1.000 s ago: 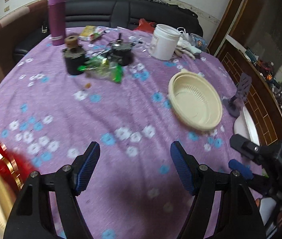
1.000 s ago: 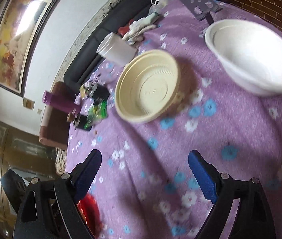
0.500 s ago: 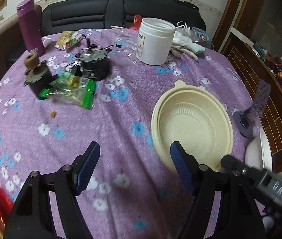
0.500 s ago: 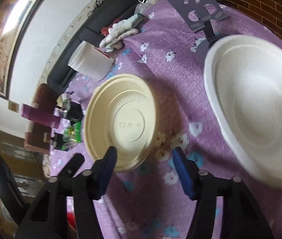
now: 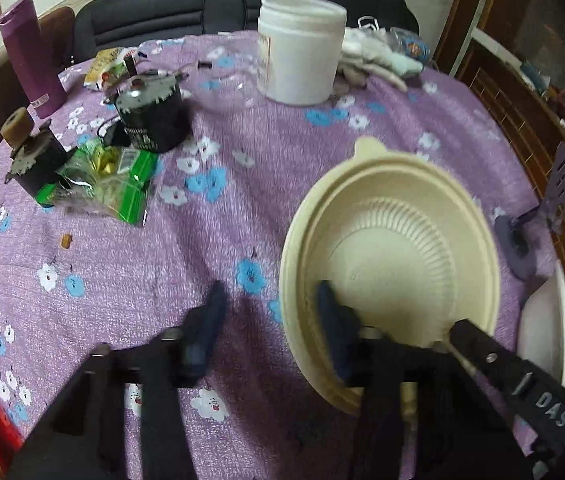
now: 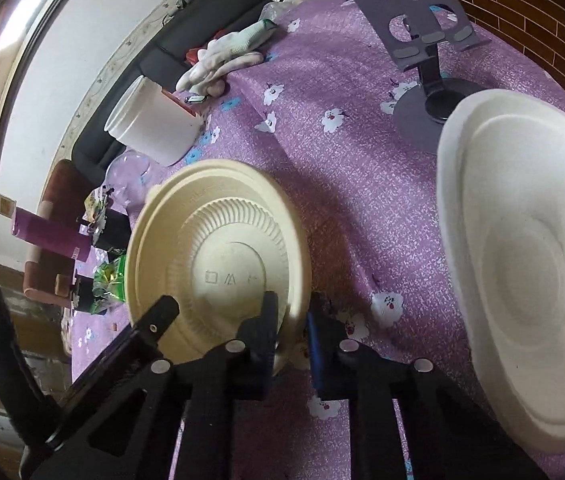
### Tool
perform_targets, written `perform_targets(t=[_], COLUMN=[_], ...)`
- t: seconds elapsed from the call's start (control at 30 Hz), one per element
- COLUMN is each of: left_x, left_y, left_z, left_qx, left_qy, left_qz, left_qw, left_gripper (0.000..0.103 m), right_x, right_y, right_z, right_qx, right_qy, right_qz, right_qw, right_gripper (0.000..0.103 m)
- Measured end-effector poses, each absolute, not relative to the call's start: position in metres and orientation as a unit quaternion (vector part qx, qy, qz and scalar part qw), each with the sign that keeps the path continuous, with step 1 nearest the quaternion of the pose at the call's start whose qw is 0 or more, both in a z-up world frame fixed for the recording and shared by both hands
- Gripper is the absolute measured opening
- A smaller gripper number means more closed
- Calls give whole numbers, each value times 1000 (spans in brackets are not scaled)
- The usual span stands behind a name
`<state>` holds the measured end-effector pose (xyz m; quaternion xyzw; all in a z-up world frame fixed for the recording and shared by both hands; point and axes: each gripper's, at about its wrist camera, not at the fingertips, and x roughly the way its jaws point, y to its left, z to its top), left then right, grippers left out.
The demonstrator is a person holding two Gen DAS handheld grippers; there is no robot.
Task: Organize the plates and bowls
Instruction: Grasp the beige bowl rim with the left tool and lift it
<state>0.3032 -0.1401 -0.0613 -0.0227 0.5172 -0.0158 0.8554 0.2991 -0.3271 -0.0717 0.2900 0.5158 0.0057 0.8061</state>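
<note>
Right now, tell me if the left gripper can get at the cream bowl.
Probably yes. The left gripper is open and already straddles the cream bowl's near rim, one finger inside and one outside, with nothing between them. The right gripper flanks another part of the rim.

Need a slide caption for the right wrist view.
Right tongs straddle the rim of the ribbed cream plastic bowl, beside the white foam bowl.

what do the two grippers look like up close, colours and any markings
Both are alike: black plastic frames with two fingers ending in dark blue ribbed pads. The right gripper shows round silver bolt heads along its arms. The left gripper looks the same. The right one's black side, seen from the left camera, carries pale lettering, "DAS".
</note>
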Motion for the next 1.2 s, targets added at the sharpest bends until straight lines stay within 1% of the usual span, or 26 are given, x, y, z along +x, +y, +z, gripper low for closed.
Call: perform_targets(t=[0.07, 0.1, 0.33, 0.63, 0.93, 1.2], left_x=[301, 299, 275, 221, 166, 136], left_y=[-142, -144, -139, -118, -104, -95], left_z=[-63, -63, -52, -39, -39, -42], left_qx=[-16, -11, -7, -14, -20, -25], left_qy=[518, 519, 511, 500, 496, 496], left_qz=[-24, -28, -32, -29, -31, -33], left_qw=[855, 855, 859, 865, 868, 867], left_gripper=[22, 15, 14, 14, 14, 14], right_x=[299, 297, 276, 220, 160, 123], right_y=[-325, -324, -316, -298, -284, -274], right_z=[-70, -68, -59, -43, -38, -38], right_qx=[290, 291, 288, 275, 260, 251], right_qy=[512, 511, 506, 496, 491, 492], right_qz=[12, 15, 22, 37, 36, 39], right_qw=[808, 809, 813, 823, 831, 833], right_gripper=[12, 12, 12, 12, 12, 12])
